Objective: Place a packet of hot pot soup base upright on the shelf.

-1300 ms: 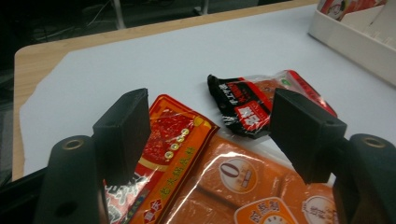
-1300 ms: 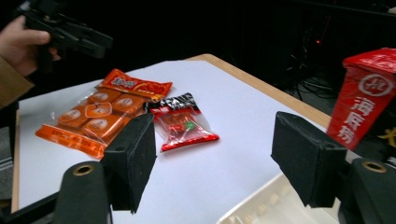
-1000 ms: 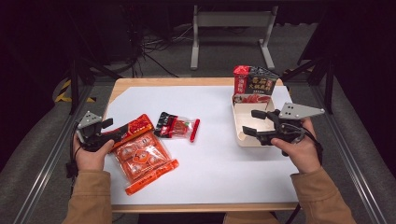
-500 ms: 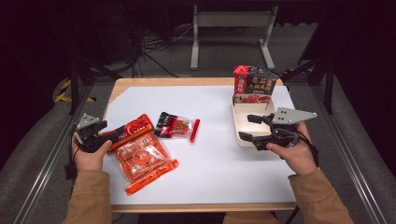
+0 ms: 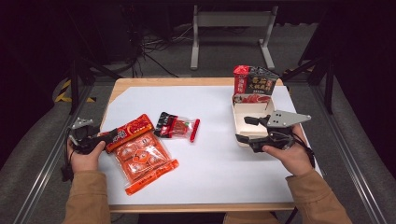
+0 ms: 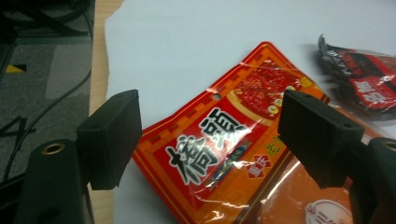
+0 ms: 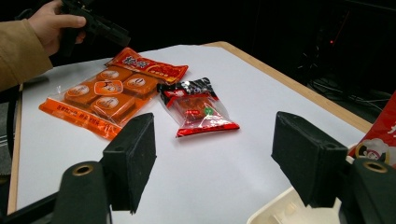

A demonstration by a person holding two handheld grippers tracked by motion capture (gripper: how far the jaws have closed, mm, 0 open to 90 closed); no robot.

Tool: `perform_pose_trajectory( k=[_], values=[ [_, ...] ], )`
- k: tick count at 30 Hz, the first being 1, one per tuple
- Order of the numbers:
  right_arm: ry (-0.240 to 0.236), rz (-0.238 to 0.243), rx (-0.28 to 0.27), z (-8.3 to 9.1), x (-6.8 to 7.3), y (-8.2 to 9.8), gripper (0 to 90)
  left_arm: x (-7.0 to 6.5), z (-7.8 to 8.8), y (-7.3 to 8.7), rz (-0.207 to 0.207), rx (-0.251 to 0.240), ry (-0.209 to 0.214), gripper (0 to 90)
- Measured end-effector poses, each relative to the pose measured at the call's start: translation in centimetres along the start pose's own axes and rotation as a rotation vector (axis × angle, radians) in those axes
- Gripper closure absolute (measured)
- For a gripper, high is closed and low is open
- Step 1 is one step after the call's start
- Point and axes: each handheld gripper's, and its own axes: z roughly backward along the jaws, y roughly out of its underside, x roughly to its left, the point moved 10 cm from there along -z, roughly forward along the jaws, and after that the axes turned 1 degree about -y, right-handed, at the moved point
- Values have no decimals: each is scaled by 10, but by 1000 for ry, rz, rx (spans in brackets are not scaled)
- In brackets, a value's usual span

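A red-orange sauce packet (image 5: pixel 130 130) (image 6: pixel 219 149) lies at the left of the white sheet, overlapping a clear orange bag (image 5: pixel 142 158) (image 7: pixel 100 95) of several wrapped pieces. My left gripper (image 5: pixel 106 136) (image 6: pixel 210 135) is low over the packet's left end. Its jaws have just been opening and stand open on either side of the packet, with the pads off it. A dark red snack packet (image 5: pixel 175 126) (image 7: pixel 198 109) lies mid-table. My right gripper (image 5: pixel 243 129) (image 7: pixel 215 158) hovers open and empty at the left rim of a white tray (image 5: pixel 240 123).
A red and black package (image 5: pixel 254 84) stands upright at the tray's far end. The white sheet covers most of the wooden tabletop (image 5: pixel 140 83). Cables and a metal stand's legs (image 5: pixel 231 42) lie on the floor beyond the table.
My left gripper has sunk and drifted slightly toward the table's left edge, its jaws spreading wider over the red-orange packet. The right gripper has barely moved.
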Motion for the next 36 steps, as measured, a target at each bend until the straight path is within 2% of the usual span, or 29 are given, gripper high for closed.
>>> perform_pose_trajectory(
  k=[4,9,13,15,17,26,28,34,36],
  values=[
    [1,10,1,-1,1,0,307,5,-5,7,23,35,-9,221],
    [-2,17,-4,0,3,-2,306,8,-10,17,55,95,5,211],
    [-3,19,-3,0,4,-2,306,10,-13,22,78,120,4,210],
    [-3,19,-3,0,4,-2,305,12,-13,24,98,139,-14,206],
    [-3,20,-4,0,4,-2,305,12,-13,25,119,137,-11,209],
    [-6,23,2,-2,5,-1,305,1,-17,29,85,174,34,270],
    [-2,30,11,-3,6,0,304,-2,-16,27,65,163,50,313],
    [-4,38,21,-6,8,1,304,-8,-16,26,64,157,96,370],
    [-4,37,21,-6,8,1,303,-9,-15,26,57,156,106,424]
  ],
)
